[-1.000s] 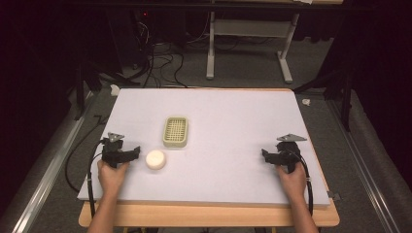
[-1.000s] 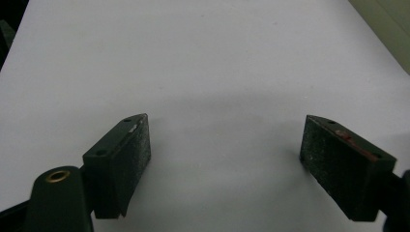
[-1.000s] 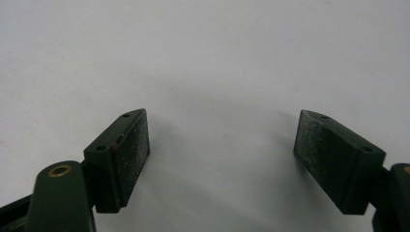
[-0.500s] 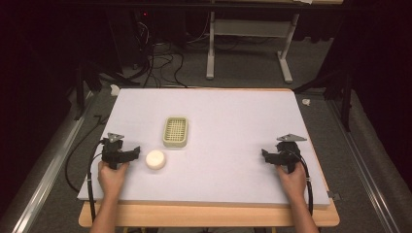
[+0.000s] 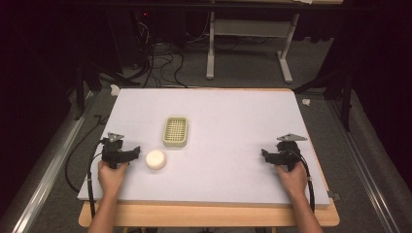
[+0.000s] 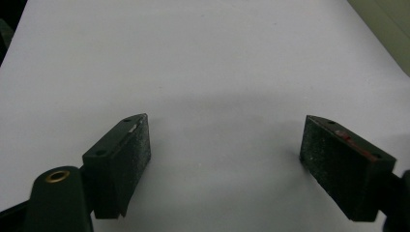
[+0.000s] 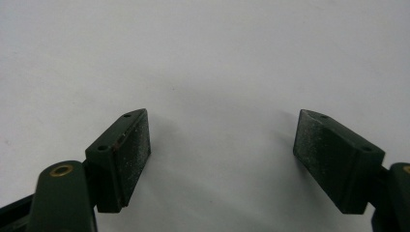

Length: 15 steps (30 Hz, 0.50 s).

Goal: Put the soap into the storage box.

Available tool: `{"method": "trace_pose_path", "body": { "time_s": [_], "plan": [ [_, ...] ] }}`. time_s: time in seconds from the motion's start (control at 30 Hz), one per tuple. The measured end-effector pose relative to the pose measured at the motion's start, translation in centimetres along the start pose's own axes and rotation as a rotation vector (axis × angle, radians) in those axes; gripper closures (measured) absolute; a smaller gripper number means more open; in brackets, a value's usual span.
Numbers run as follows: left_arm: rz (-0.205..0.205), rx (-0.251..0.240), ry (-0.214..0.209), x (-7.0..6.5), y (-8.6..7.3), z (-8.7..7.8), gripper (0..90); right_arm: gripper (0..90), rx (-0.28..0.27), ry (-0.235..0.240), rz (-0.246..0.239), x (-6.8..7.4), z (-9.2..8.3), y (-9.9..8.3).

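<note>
L hand-held gripper [image 5: 132, 151] agape beside white puck [image 5: 156, 159].

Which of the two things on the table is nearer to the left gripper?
The round white soap: it lies just beside the left gripper, while the green soap dish sits farther back.

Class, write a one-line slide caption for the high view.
Two hand-held grippers, left gripper beside a round white soap, right gripper apart, green dish between.

White round puck [image 5: 156, 159] — beside left gripper [image 5: 130, 153]
</note>
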<state>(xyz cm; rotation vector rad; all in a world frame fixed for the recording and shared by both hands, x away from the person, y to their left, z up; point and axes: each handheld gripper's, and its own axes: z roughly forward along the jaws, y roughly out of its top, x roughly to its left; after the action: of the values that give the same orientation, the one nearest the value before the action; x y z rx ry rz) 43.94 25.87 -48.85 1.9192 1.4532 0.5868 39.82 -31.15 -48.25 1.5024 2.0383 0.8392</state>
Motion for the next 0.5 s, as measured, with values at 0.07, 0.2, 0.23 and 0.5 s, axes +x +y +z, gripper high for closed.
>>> {"method": "trace_pose_path", "body": {
  "time_s": [0.07,0.2,0.23,0.5],
  "plan": [
    [0.001,0.0,0.001,-0.01,0.0,0.0,19.1,21.4,-0.001,-0.002,0.0,0.05,0.0,-0.01],
    [0.004,0.004,0.001,-0.03,0.04,0.02,19.0,21.8,-0.003,-0.009,-0.004,0.08,-0.01,-0.02],
    [0.004,0.004,0.001,-0.02,0.05,0.02,19.0,21.9,-0.004,-0.01,-0.005,0.09,-0.02,-0.03],
    [-0.008,-0.004,0.008,0.06,0.02,-0.09,22.6,22.3,-0.004,-0.009,-0.005,0.12,-0.04,-0.04]
  ]
}}
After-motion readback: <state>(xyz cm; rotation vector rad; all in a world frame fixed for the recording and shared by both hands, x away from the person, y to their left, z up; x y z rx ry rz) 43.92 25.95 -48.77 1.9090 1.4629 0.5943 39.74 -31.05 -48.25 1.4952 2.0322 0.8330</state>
